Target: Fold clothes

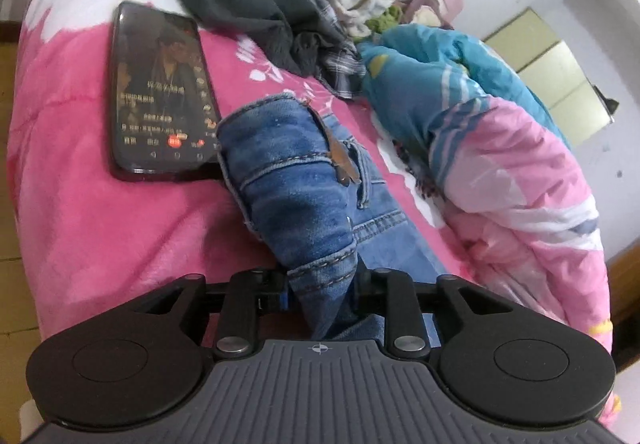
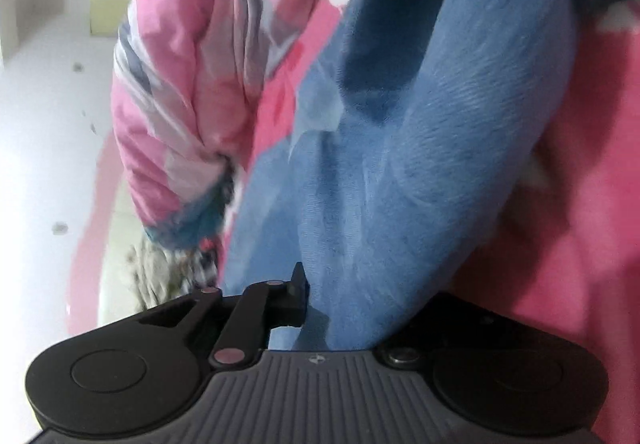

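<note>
L gripper [image 1: 322, 294] pinching blue jeans [image 1: 296, 180], bunched; R gripper [image 2: 340, 308] same

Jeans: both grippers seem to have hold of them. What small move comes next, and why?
Probably carry the jeans a little toward the open pink blanket, clear of the phone. The left gripper and right gripper each pinch denim, and the waist end lies bunched against the phone, so it cannot be laid flat there.

1. Right gripper [image 2: 320, 308]: far-side finger buried under blue denim jeans [image 2: 400, 164]; jaws' contact hidden.
2. Right view motion-blurred; pale knit heap [image 2: 160, 276] unreadable.
3. Black smartphone [image 1: 164, 92]: screen text too small.
4. Pink-and-teal quilt [image 1: 520, 180] cut off at the picture's edge.
</note>
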`<state>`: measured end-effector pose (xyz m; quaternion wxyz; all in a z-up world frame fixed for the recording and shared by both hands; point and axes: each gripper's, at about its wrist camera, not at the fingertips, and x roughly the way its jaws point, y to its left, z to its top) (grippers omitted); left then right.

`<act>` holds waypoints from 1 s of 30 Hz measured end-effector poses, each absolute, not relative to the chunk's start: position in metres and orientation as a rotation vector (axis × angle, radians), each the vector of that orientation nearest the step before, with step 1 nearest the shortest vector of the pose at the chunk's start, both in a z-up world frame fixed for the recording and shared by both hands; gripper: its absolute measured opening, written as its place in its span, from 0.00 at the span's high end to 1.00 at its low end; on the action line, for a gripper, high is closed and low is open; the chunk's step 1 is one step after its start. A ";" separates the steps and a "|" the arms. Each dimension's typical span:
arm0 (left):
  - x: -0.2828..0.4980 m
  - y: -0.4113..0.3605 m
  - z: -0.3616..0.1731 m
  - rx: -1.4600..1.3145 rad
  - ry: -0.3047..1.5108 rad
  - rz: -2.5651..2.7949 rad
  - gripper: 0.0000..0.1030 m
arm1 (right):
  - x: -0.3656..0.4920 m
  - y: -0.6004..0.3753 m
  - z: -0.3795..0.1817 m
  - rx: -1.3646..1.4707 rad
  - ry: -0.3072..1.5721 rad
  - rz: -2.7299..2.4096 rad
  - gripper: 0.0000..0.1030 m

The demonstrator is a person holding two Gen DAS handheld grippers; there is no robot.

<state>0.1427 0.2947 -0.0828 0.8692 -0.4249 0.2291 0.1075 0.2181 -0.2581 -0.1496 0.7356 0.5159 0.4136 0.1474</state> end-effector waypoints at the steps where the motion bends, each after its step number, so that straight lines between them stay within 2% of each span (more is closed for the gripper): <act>1: 0.139 0.293 -0.080 -0.867 0.476 0.233 0.69 | 0.212 -0.261 -0.145 1.096 0.934 0.327 0.78; 3: 0.129 0.290 -0.077 -0.838 0.481 0.246 0.65 | 0.199 -0.270 -0.131 1.002 0.956 0.334 0.66; 5: 0.116 0.287 -0.072 -0.807 0.466 0.244 0.63 | 0.182 -0.279 -0.115 0.891 0.971 0.337 0.61; 11: 0.075 0.266 -0.052 -0.635 0.364 0.224 0.60 | 0.138 -0.273 -0.046 0.575 0.925 0.532 0.61; 17: 0.099 0.247 -0.035 -0.541 0.342 0.180 0.60 | 0.190 -0.191 0.009 0.343 0.759 0.793 0.59; 23: 0.165 0.242 -0.029 -0.544 0.396 0.223 0.60 | 0.292 -0.089 -0.018 0.170 0.847 0.881 0.58; 27: 0.177 0.236 -0.036 -0.442 0.330 0.297 0.60 | 0.335 -0.035 -0.049 0.072 0.910 0.924 0.57; 30: 0.177 0.240 -0.046 -0.416 0.354 0.316 0.60 | 0.351 -0.005 -0.072 -0.033 0.961 0.949 0.58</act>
